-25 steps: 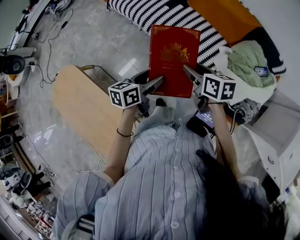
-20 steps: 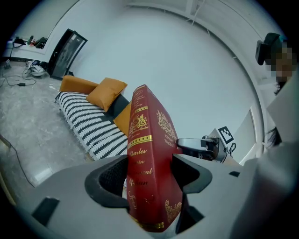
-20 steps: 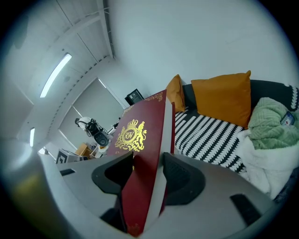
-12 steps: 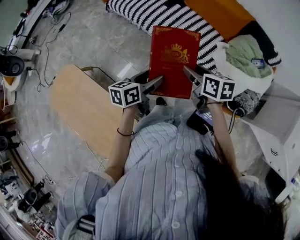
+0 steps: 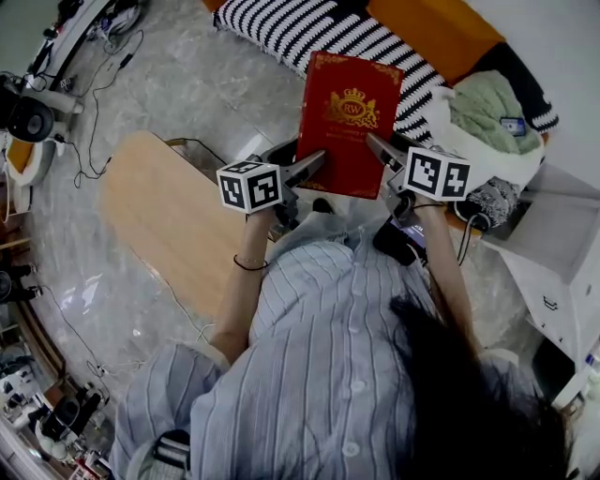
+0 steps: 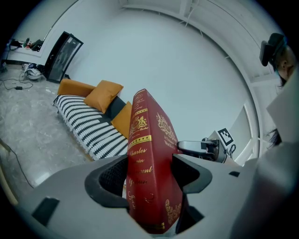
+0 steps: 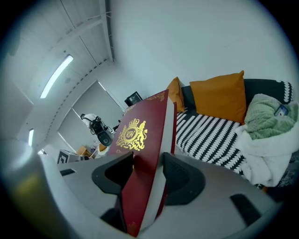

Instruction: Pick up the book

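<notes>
place: living-room set inside a studio or lab | cues: striped sofa (image 5: 309, 28) with orange cushions (image 7: 219, 95) | wooden table (image 5: 159, 216) near sofa | cables (image 5: 103, 84), camera gear (image 5: 28, 120) on floor beyond sofa's end

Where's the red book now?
Head view, upper centre: the red book is held by the left gripper at its spine and the right gripper at its page edge, near the striped sofa.

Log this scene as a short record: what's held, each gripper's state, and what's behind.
Held item: red hardcover book with gold crest
Left gripper: shut on the book's spine edge
Right gripper: shut on its page edge
Book position: in the air, off any surface
Background: black-and-white striped sofa, orange cushions
</notes>
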